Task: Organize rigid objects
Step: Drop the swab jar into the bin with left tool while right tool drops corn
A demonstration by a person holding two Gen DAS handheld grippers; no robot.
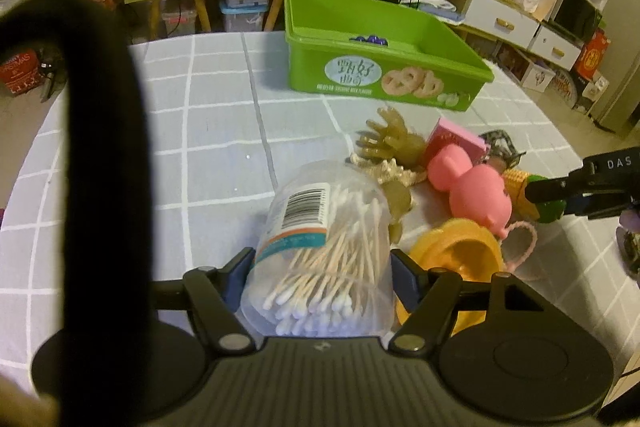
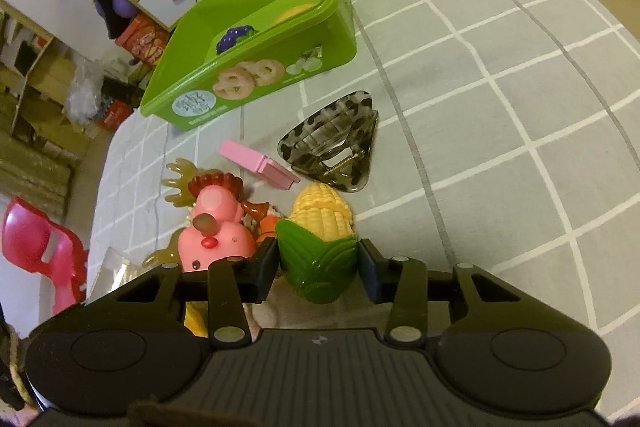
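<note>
Green plastic box (image 1: 384,67) sat at the far side of the checked bench (image 1: 208,131), a purple toy already inside. Nearer, the left gripper (image 1: 320,267) was clamped on the clear tub of cotton buds (image 1: 324,239), tilted forward. Beside it, the right gripper (image 2: 318,263) had its pads against the toy corn (image 2: 320,239), lying among the pile. Best bet, I'd say: lift the corn straight up clear of the pink pig (image 2: 218,231), then carry it over the box rim.
</note>
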